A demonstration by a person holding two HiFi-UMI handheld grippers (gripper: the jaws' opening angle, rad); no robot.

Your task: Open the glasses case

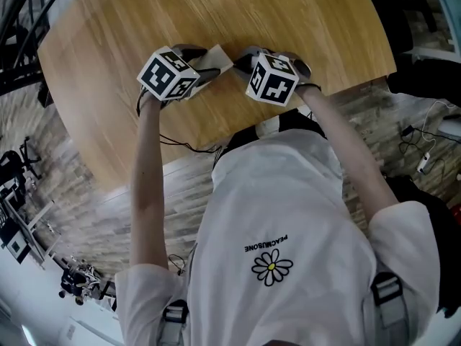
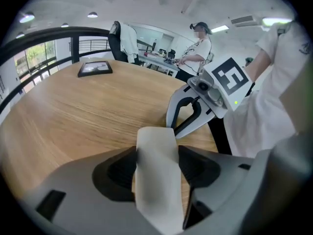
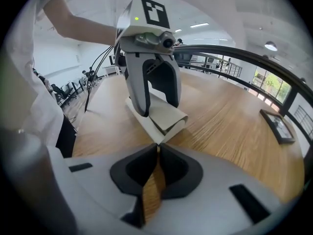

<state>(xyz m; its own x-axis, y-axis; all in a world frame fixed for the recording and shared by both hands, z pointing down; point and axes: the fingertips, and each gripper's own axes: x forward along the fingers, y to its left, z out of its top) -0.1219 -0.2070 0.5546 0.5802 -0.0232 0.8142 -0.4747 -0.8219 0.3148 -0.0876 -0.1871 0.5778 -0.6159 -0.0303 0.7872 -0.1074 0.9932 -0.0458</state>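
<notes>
A cream, folded glasses case (image 1: 219,58) lies on the round wooden table (image 1: 310,20), between the two grippers. My left gripper (image 2: 156,161) is shut on it, pads pressing both long sides of the case (image 2: 155,146). In the right gripper view the left gripper (image 3: 156,101) straddles the case (image 3: 164,117) from above. My right gripper (image 3: 157,150) has its tips pinched together on the near pointed corner of the case's flap. From the left gripper view, the right gripper (image 2: 172,127) meets the case's far end.
A dark flat frame (image 2: 94,68) lies far across the table, also visible in the right gripper view as the frame (image 3: 278,125). A black cable (image 1: 180,144) hangs at the table's near edge. A railing and a standing person (image 2: 198,45) are beyond the table.
</notes>
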